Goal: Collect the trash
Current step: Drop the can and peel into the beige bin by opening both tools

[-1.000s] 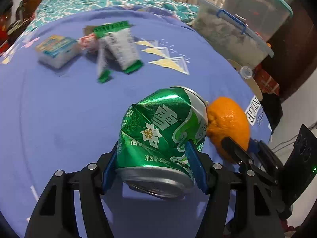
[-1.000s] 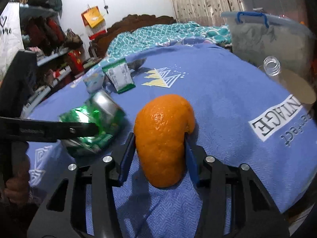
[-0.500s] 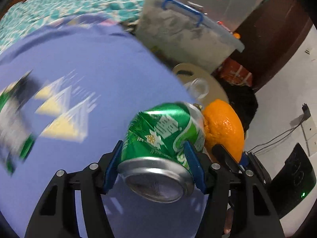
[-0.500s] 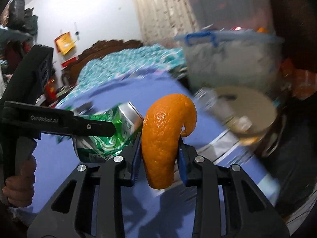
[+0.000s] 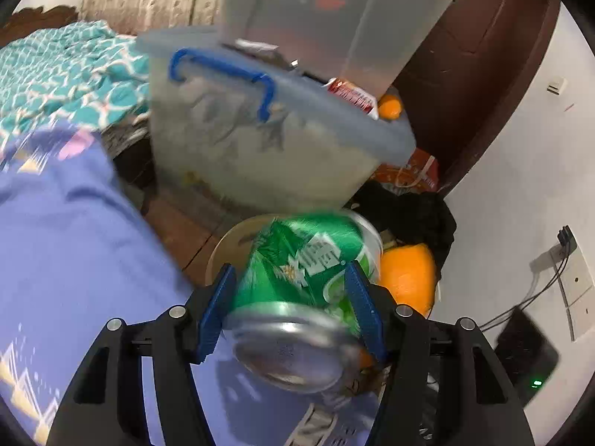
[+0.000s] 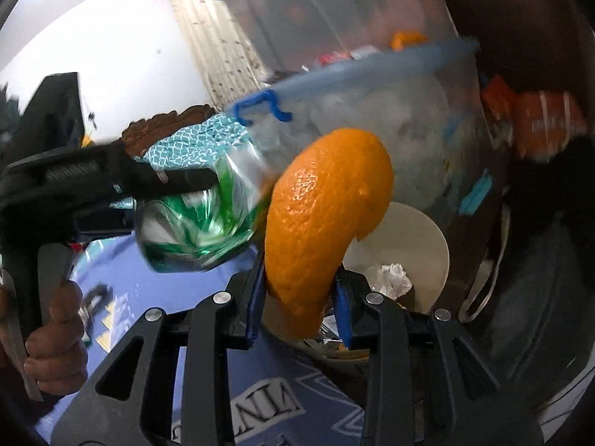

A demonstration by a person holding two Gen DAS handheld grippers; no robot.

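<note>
Right wrist view: you are holding both loads over a round cream bin (image 6: 427, 238) beside the blue bedspread (image 6: 156, 290), with crumpled paper and scraps lying inside it. Behind the bin, a clear lidded storage tub (image 6: 390, 119) with a blue handle is sitting under a second clear container (image 6: 316, 7); the contents of both are too blurred to name. Your right gripper (image 6: 299, 306) is pinching a curled orange peel (image 6: 323, 215) between its blue pads, jaws narrowed tight on the peel's lower end, directly above the bin's mouth. Your left gripper (image 5: 290, 310) is clamping a crushed green can (image 5: 308, 278) across its body, jaws spread about a can's width, silver base facing the lens. Can and peel are riding side by side, nearly touching.
</note>
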